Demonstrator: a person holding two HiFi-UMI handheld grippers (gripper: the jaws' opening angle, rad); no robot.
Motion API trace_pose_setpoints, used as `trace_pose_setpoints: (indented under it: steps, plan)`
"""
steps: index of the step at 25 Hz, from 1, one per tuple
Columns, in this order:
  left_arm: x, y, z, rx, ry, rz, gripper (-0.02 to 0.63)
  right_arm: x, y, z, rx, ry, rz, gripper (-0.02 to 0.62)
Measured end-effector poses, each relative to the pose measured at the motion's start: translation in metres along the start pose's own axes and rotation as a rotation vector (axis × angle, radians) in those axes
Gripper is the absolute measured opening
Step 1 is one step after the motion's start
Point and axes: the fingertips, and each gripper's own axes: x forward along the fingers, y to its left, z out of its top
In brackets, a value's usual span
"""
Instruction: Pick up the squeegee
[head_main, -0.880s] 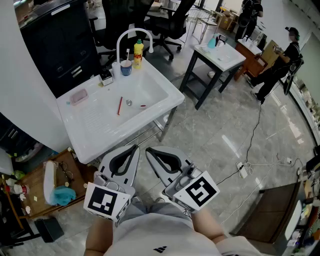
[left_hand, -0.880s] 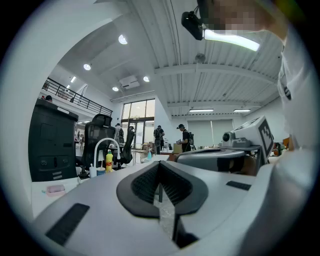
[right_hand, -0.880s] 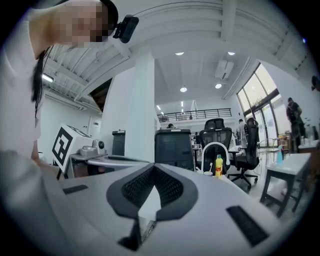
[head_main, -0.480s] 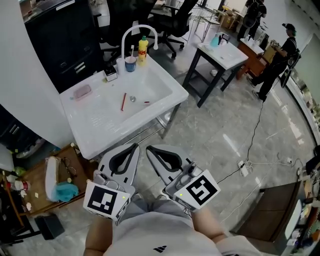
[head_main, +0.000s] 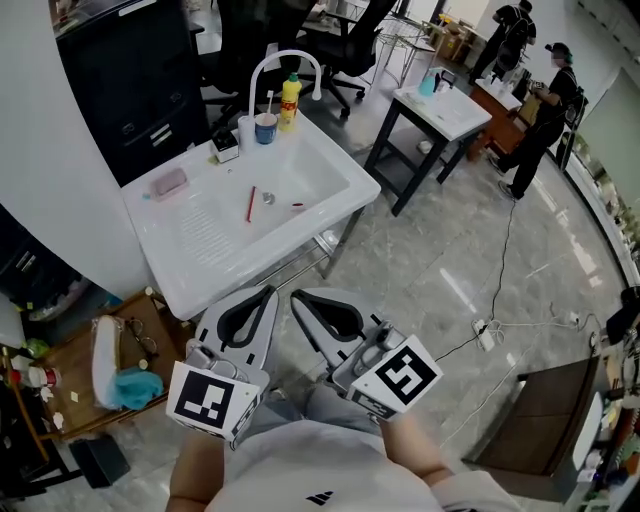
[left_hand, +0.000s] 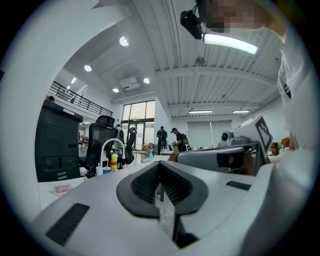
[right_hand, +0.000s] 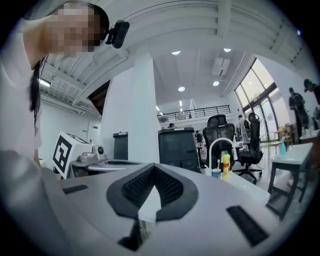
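**Head view.**
- Left tool (head_main: 270, 292): jaws closed together, nothing held.
- Right tool (head_main: 296, 297): jaws closed together, nothing held. It sits just beside the left tool, with the 2 sets of tips near each other.
- White counter (head_main: 345, 205) with a sink basin: ahead of both tips.
- Faucet (head_main: 285, 58), yellow bottle (head_main: 290, 100) and cup (head_main: 265, 127): at the counter's far edge.
- Red stick (head_main: 250, 203): in the basin.
- Pink block (head_main: 168, 182): on the counter, ahead-left of the left tool.
- Squeegee: cannot be made out in any view.

**Left gripper view.**
- Pads meet at the tip, and the gap between them is empty.
- The faucet and bottle are ahead-left.
- The right tool's marker cube (left_hand: 262, 131) is alongside on the right.

**Right gripper view.**
- Pads meet, nothing between them.
- The left tool's marker cube (right_hand: 64, 150) is alongside on the left.
- The faucet, bottle and cup are ahead-right.
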Motion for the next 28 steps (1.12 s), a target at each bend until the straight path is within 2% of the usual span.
trace_pose_setpoints:
  steps: [8,19,28]
  plan:
    - [0.019,0.017,-0.003,-0.001,0.000,0.006,0.012,0.011,-0.026,0.001,-0.004,0.000,-0.034,0.009]
    - [0.080,0.052,0.000,0.009,0.010,0.070,0.012,0.048,-0.086,0.004,-0.026,0.001,0.040,0.009]
    - [0.142,0.070,0.009,-0.002,0.020,0.120,0.012,0.069,-0.152,0.013,-0.019,0.012,0.106,0.009]
